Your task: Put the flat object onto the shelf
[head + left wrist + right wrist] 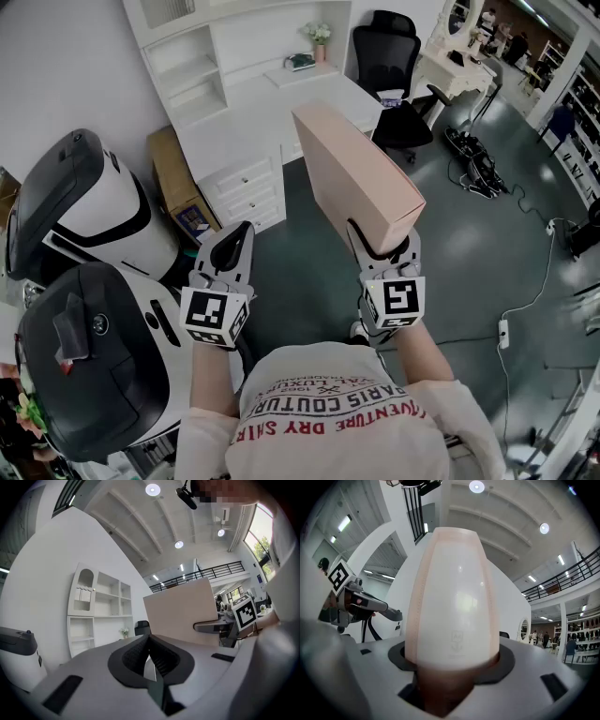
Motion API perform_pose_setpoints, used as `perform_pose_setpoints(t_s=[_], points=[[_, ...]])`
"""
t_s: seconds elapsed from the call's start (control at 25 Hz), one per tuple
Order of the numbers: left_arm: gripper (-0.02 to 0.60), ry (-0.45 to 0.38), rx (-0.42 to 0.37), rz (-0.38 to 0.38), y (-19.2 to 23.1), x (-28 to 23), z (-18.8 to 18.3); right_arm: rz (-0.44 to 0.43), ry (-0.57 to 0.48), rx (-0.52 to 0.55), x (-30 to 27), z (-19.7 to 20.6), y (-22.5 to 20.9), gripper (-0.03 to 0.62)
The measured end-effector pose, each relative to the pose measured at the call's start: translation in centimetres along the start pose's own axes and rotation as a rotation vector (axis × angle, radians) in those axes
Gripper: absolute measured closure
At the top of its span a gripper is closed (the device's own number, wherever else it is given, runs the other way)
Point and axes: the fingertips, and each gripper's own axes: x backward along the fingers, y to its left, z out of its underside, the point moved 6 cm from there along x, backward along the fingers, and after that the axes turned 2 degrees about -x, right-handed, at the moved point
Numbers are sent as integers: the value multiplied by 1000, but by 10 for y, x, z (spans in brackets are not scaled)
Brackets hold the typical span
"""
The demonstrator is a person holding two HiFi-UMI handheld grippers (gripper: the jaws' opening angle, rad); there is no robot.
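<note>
My right gripper (380, 246) is shut on one end of a flat pale pink box (352, 173), which stands up and tilts away from me over the floor. In the right gripper view the box (452, 597) fills the middle, wedged between the jaws of the right gripper (452, 667). My left gripper (230, 248) hangs to the left of the box, apart from it, its jaws shut on nothing. The left gripper view shows the left gripper (151, 654), the box (183, 613) beyond it and the white shelf unit (101, 606). That shelf unit (187, 66) stands ahead at the far left.
A white desk (281, 103) with drawers (244, 192) adjoins the shelf unit. A cardboard box (178, 187) leans beside it. Two large black-and-white machines (84, 206) stand at my left. A black office chair (389, 56), floor cables (478, 164) and a power strip (503, 333) lie to the right.
</note>
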Motion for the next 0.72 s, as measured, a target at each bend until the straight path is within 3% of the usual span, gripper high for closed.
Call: perform_pose_setpoints(t_s=[0.72], points=[[568, 2, 15, -21, 1, -17, 5, -16, 27, -56, -17, 11, -20, 279]])
